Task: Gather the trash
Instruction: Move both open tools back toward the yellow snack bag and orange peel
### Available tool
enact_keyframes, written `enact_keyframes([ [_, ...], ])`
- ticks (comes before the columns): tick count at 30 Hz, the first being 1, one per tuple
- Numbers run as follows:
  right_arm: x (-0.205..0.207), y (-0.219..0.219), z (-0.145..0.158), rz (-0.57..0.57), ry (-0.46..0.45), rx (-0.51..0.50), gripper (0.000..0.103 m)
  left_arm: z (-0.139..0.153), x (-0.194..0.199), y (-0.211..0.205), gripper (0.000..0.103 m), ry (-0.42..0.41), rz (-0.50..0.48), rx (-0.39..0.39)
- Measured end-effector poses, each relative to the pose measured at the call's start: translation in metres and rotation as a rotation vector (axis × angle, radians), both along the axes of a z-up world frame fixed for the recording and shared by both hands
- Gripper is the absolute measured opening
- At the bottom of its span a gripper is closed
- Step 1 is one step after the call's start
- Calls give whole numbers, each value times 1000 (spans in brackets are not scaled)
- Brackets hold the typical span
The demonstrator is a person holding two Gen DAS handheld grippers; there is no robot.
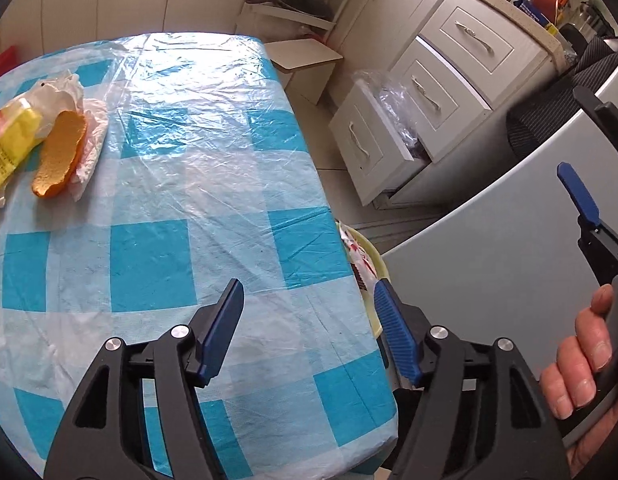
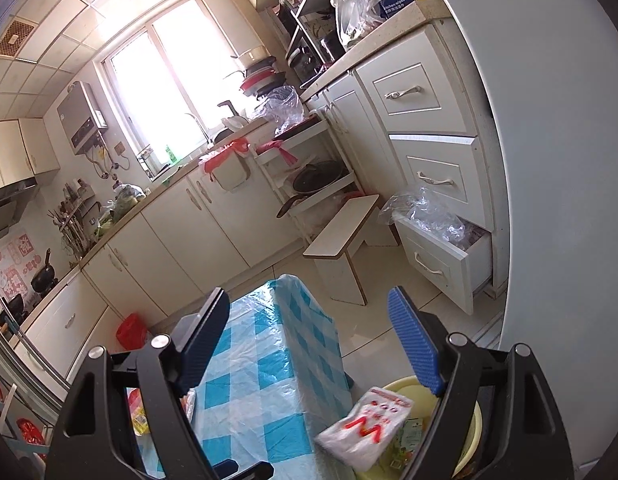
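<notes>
Your left gripper (image 1: 309, 328) stands open over the table (image 1: 213, 184) edge, nothing between its jaws. Your right gripper (image 2: 309, 344) is wide open too, empty. A white wrapper (image 2: 365, 426) shows blurred at the yellow bin (image 2: 475, 436) beside the table — resting or falling, you can't tell. On the far corner lie a peel (image 1: 59, 154), tissue (image 1: 89, 136) and a yellow packet (image 1: 13, 140), cut off by the frame.

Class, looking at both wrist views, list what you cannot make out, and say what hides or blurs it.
- White packet, right wrist view: motion-blurred; its print is unreadable.
- Yellow basin: mostly hidden by the packet and the right tongs; in the left wrist view only a sliver shows past the table edge.
- Yellow wrapper, left wrist view: cut off by the frame edge.
- Open drawer: contents hidden under crumpled clear plastic.
</notes>
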State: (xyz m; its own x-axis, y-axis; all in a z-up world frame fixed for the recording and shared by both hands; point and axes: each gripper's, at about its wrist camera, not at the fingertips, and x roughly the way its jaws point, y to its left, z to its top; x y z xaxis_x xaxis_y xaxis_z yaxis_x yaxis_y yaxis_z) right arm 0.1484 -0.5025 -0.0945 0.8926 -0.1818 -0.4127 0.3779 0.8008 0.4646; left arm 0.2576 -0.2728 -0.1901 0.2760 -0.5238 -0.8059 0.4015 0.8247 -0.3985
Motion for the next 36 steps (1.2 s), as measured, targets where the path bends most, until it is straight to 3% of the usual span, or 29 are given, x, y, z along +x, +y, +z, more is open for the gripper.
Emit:
enact_keyframes([
  [9, 5, 2, 1, 14, 8, -3, 78, 2, -12, 23, 64, -35, 21, 29],
  [19, 25, 35, 2, 115, 50, -75, 80, 7, -29, 70, 69, -103, 87, 117],
  [28, 53, 84, -1, 244, 97, -148, 80, 6, -20, 146, 70, -80, 245, 118],
  [36, 77, 122, -13, 343, 145, -195, 80, 2, -9, 226, 70, -47, 455, 99],
])
